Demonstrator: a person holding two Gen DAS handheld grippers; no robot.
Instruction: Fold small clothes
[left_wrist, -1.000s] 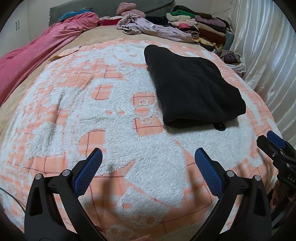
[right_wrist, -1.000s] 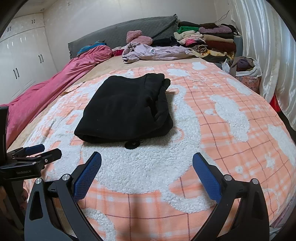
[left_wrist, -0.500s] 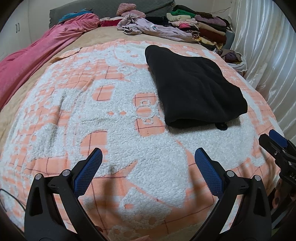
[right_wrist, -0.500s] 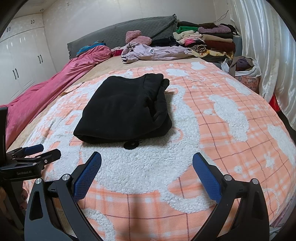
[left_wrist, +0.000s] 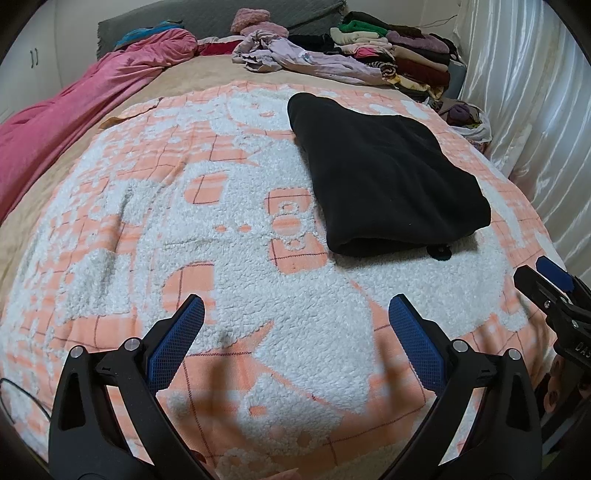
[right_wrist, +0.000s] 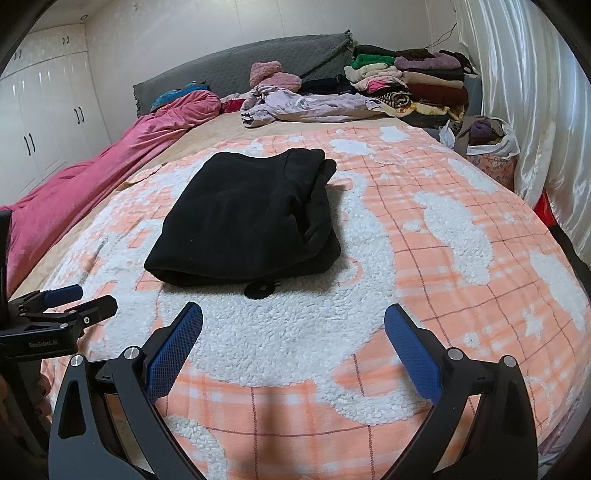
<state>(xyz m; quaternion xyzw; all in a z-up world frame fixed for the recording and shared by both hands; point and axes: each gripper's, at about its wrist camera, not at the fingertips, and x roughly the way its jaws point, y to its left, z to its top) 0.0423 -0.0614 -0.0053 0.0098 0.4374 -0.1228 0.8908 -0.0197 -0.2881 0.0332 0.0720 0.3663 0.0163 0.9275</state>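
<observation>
A black garment (left_wrist: 384, 181) lies folded into a thick rectangle on the orange-and-white fleece blanket (left_wrist: 207, 236); it also shows in the right wrist view (right_wrist: 251, 218). A small black tab (right_wrist: 260, 288) pokes out at its near edge. My left gripper (left_wrist: 295, 334) is open and empty, held above the blanket near the bed's front, left of the garment. My right gripper (right_wrist: 293, 334) is open and empty, in front of the garment. Each gripper shows at the edge of the other's view.
A pink duvet (left_wrist: 74, 122) lies along the left side. A lilac garment (right_wrist: 306, 105) and a stack of folded clothes (right_wrist: 410, 83) sit by the grey headboard. A bag of clothes (right_wrist: 484, 147) stands by the white curtain on the right. White wardrobes stand at left.
Both grippers have drifted very slightly; the garment sits a touch further in the views. Nothing was taken hold of or let go.
</observation>
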